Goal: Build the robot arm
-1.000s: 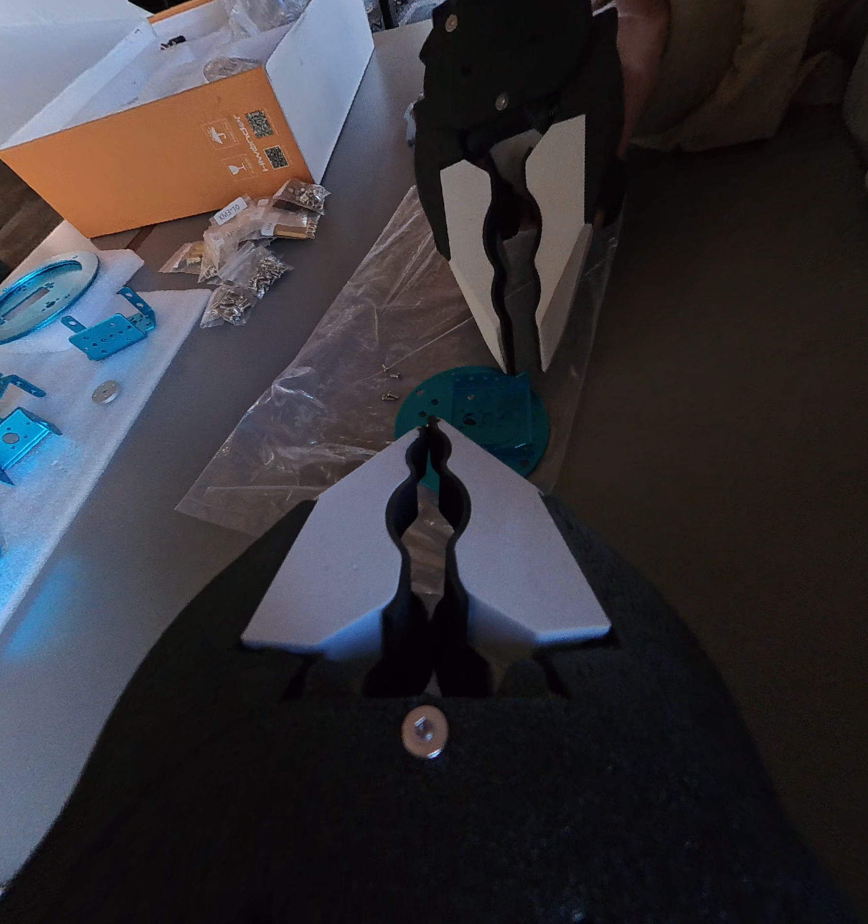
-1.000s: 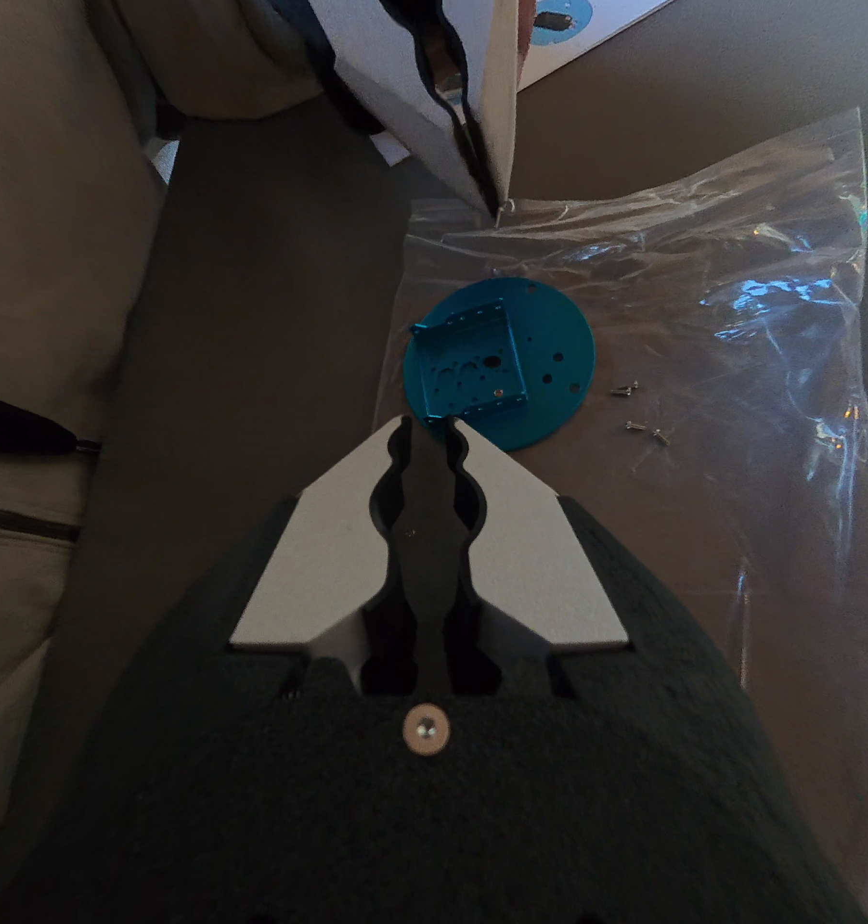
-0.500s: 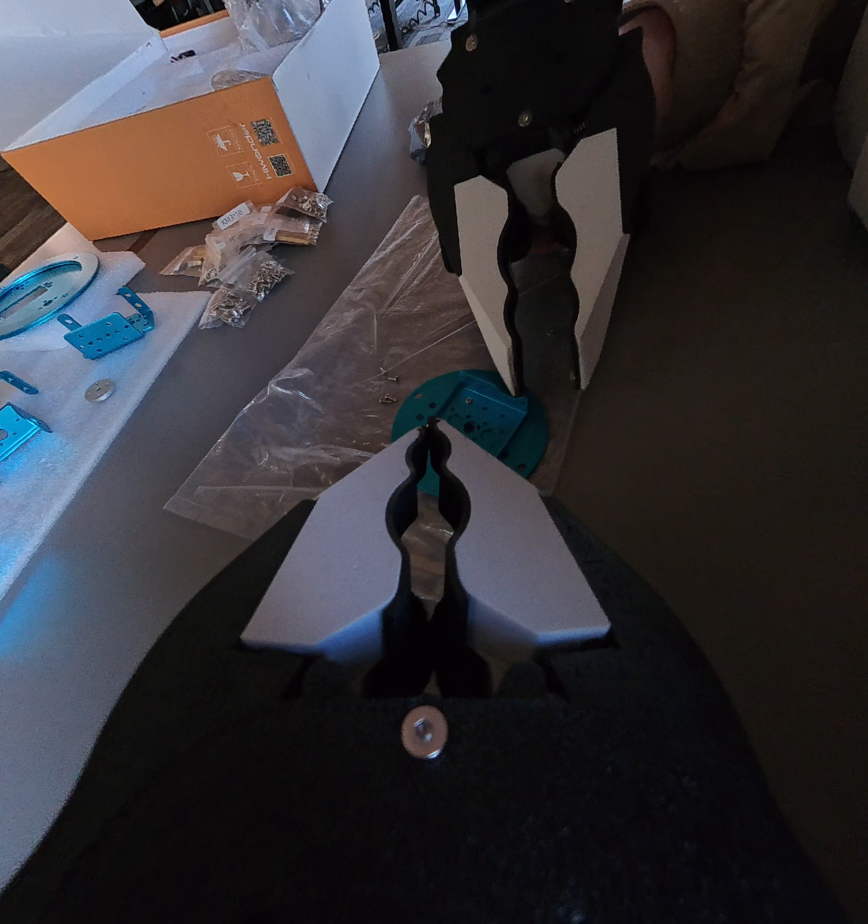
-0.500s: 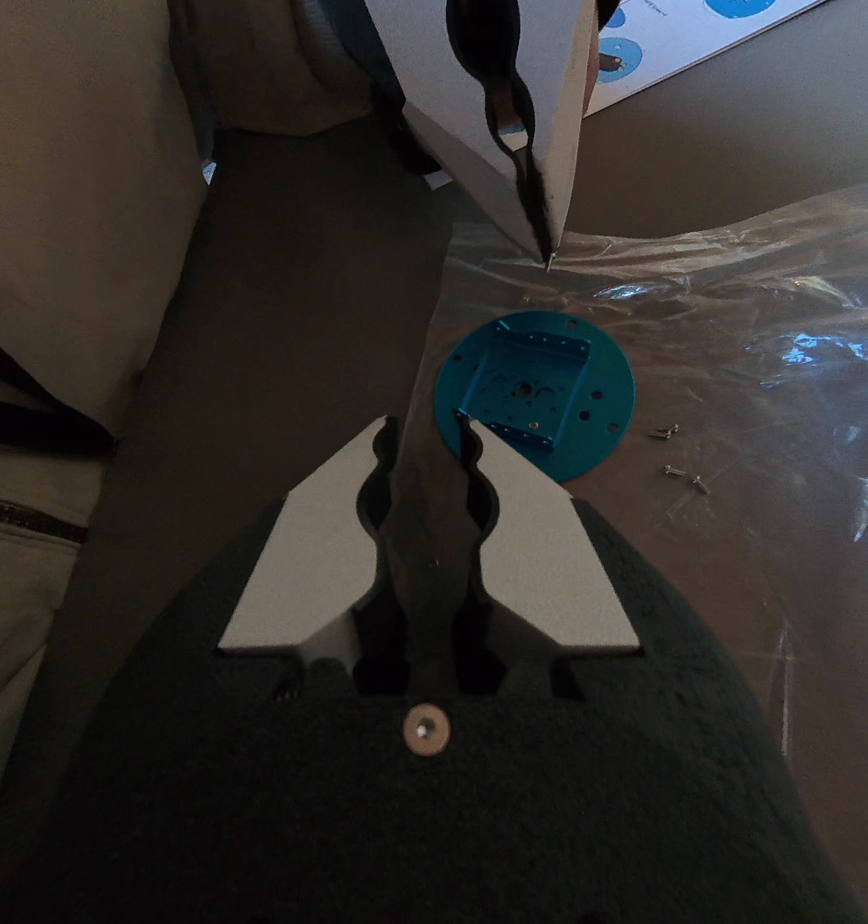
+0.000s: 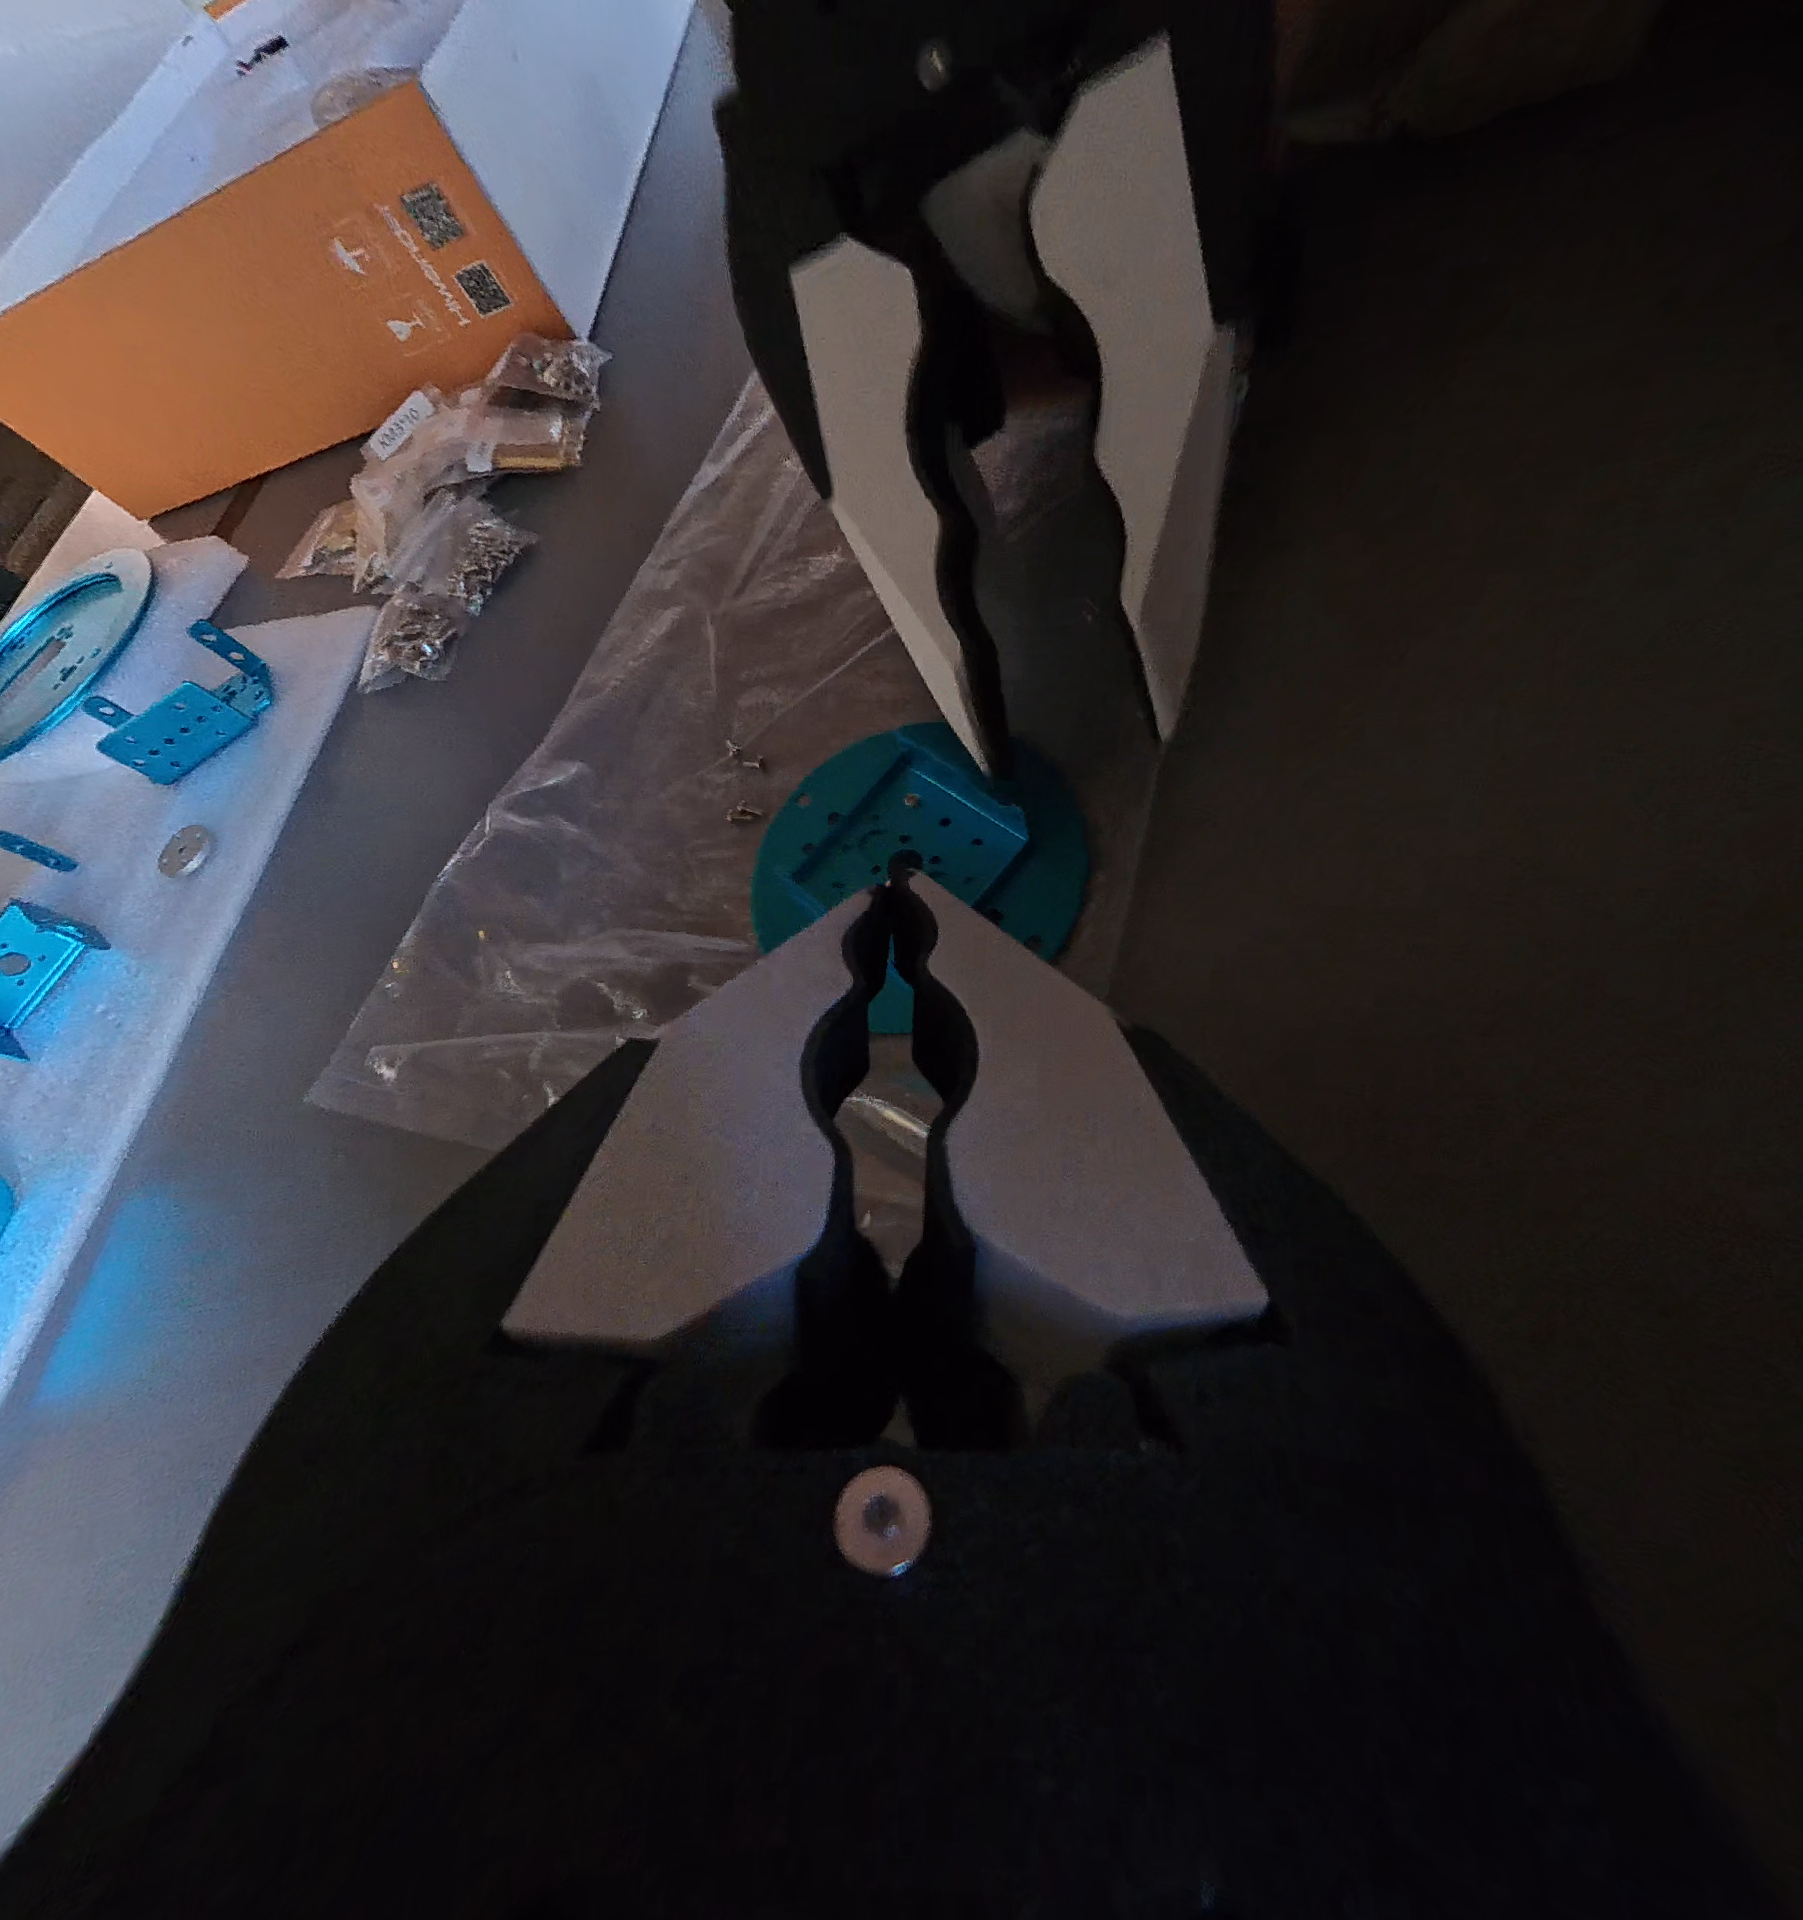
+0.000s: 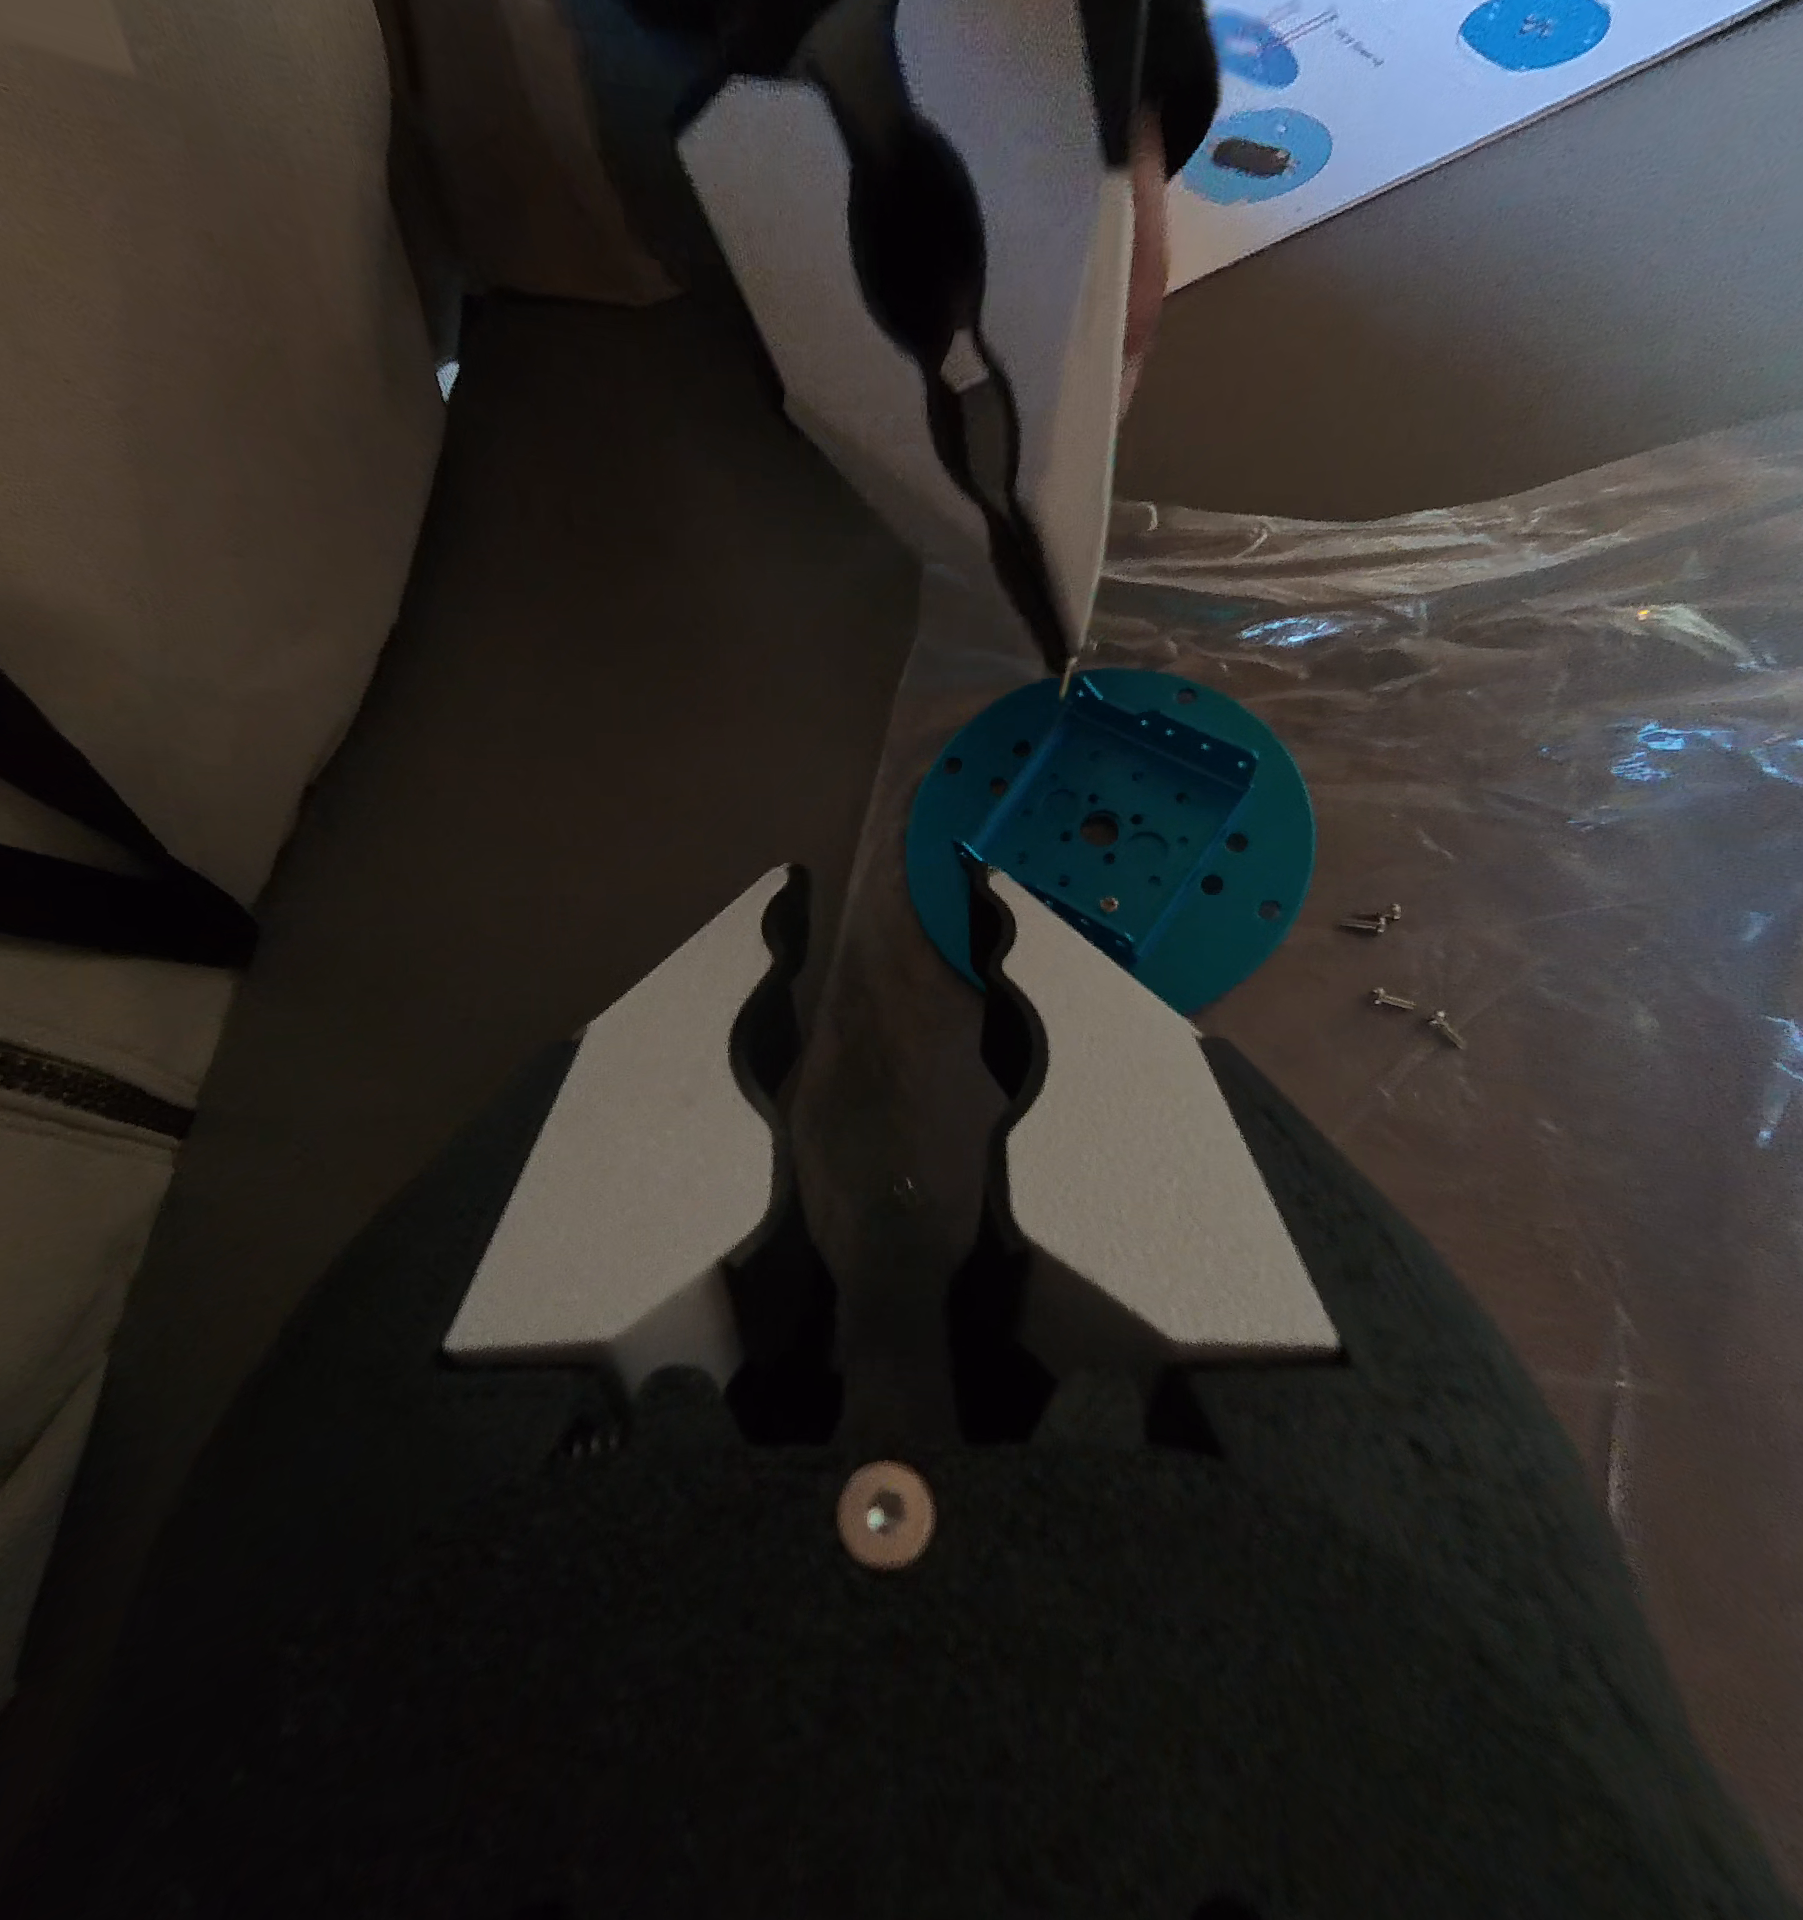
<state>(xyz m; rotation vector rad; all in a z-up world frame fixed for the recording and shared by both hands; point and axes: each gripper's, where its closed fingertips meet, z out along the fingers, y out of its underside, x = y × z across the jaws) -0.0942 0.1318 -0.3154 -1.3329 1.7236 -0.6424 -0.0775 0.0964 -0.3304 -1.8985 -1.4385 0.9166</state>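
A grey table (image 5: 253, 1195) carries a clear plastic sheet (image 5: 606, 831), an orange-and-white box (image 5: 253, 301), small hardware bags (image 5: 450, 520) and white foam (image 5: 76, 997).

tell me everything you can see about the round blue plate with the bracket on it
The round blue plate is a flat teal disc, metal by its look, drilled with small holes near its rim. It lies flat on a clear plastic bag by the table edge. A square blue bracket with upturned sides and many holes sits on it. The right claw, open, has one fingertip at the bracket's corner. The left claw, shut on a small screw, points at its far rim.
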